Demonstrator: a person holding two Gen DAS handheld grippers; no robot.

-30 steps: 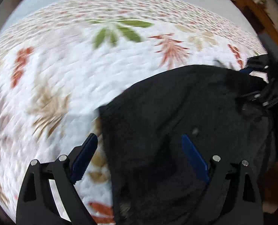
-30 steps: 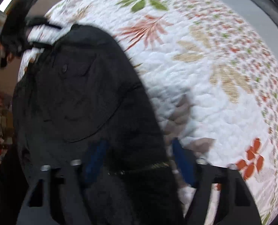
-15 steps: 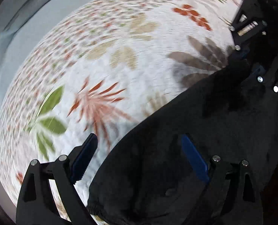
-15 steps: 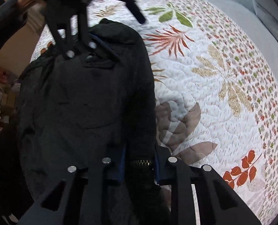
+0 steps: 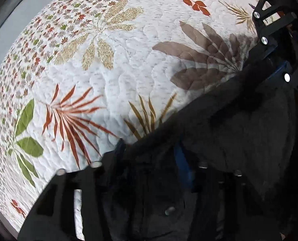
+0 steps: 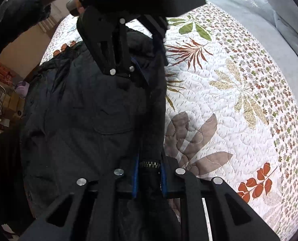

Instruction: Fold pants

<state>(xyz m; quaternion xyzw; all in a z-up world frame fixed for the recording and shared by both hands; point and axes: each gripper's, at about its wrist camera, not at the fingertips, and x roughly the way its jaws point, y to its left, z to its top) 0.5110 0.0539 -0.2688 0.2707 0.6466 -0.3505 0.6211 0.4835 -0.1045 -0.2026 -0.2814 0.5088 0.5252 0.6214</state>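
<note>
Black pants (image 6: pixel 92 116) lie on a white floral quilt (image 6: pixel 229 100), along its left side. My right gripper (image 6: pixel 149 172) is shut on the pants' edge at the brass zipper (image 6: pixel 150 164). My left gripper (image 5: pixel 149 152) is closing on the pants' far edge (image 5: pixel 239 136), with black cloth bunched between its blue pads. Each gripper shows in the other's view: the left gripper at the top of the right wrist view (image 6: pixel 137 72), the right gripper at the upper right of the left wrist view (image 5: pixel 277 66).
The quilt (image 5: pixel 118 70) spreads wide to the side of the pants, with grey bedding (image 6: pixel 269 16) beyond it. Clutter and boxes (image 6: pixel 2 104) stand past the bed's left edge. The person's arm (image 6: pixel 18 16) is at the upper left.
My right gripper went from open to shut on the zipper edge. My left gripper swung to the pants' far edge and narrowed onto the cloth.
</note>
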